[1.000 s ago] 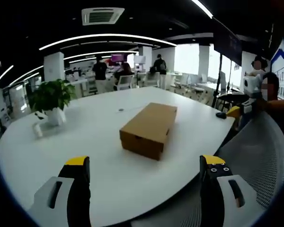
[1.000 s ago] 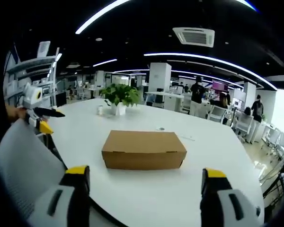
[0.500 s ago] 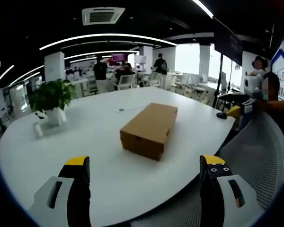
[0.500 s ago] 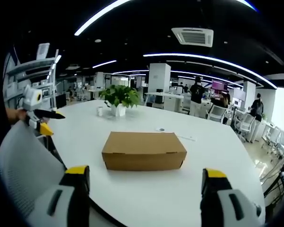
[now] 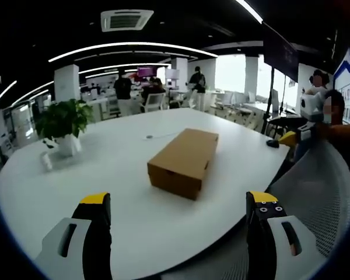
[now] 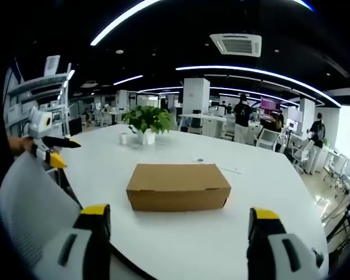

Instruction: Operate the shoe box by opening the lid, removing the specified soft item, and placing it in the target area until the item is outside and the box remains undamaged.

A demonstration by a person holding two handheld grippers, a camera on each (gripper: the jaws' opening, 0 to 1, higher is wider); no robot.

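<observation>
Shoe box (image 5: 183, 162) (image 6: 178, 186) sits mid white bench (image 5: 105, 175) (image 6: 268, 192), plain brown cardboard, lid closed, contents not visible, no readable print. Left gripper (image 5: 178, 233) off the bench edge, jaws wide open, holding nothing; it appears at far left in the right gripper view. Right gripper (image 6: 178, 233) likewise: jaws wide apart, empty, well short of the box. Potted plant (image 5: 63, 125) (image 6: 146, 122) stands near the far bench edge. Mesh chair back (image 5: 315, 198) (image 6: 32, 204) beside the bench.
</observation>
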